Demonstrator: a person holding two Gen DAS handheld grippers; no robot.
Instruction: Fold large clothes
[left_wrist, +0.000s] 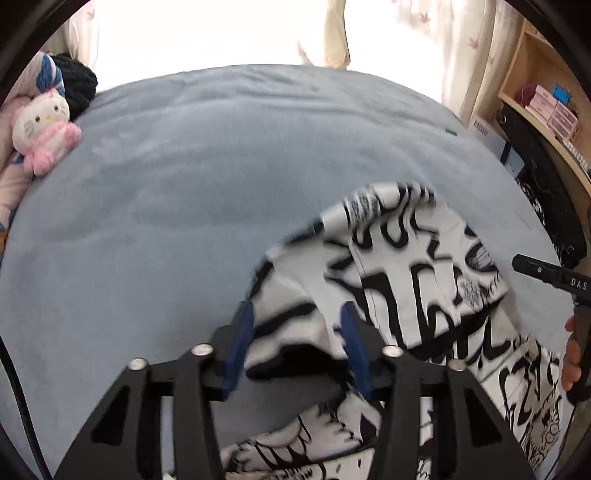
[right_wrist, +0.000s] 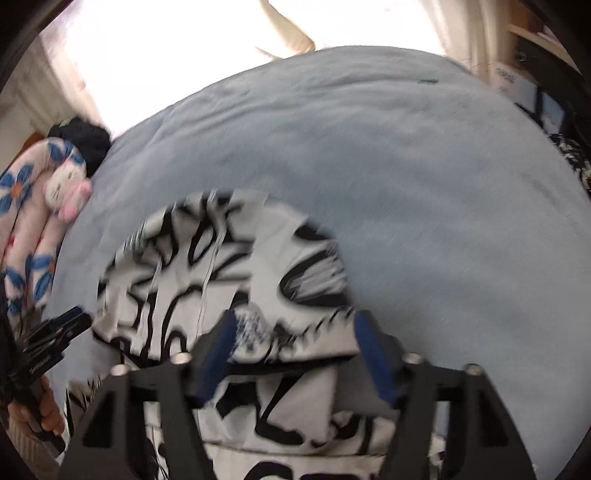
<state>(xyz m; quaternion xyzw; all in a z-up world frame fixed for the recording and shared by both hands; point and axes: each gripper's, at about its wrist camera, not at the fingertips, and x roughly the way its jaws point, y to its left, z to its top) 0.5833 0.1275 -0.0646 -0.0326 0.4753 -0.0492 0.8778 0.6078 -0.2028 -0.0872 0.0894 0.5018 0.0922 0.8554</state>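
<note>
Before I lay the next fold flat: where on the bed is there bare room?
The blue blanket lies bare from the black-and-white printed garment back to the window edge, and left toward the Hello Kitty plush. It is crowded near the camera, where both hand-held grippers meet the garment, and at the left edge by the floral bedding.

Light: daylight from a window (left_wrist: 207, 33) at the top, blown out to white.
Blur: patterned garment (right_wrist: 229, 266) smeared, worse in the right wrist view.
Edges: fisheye bending, black corners.
Shadows: soft, faint.
</note>
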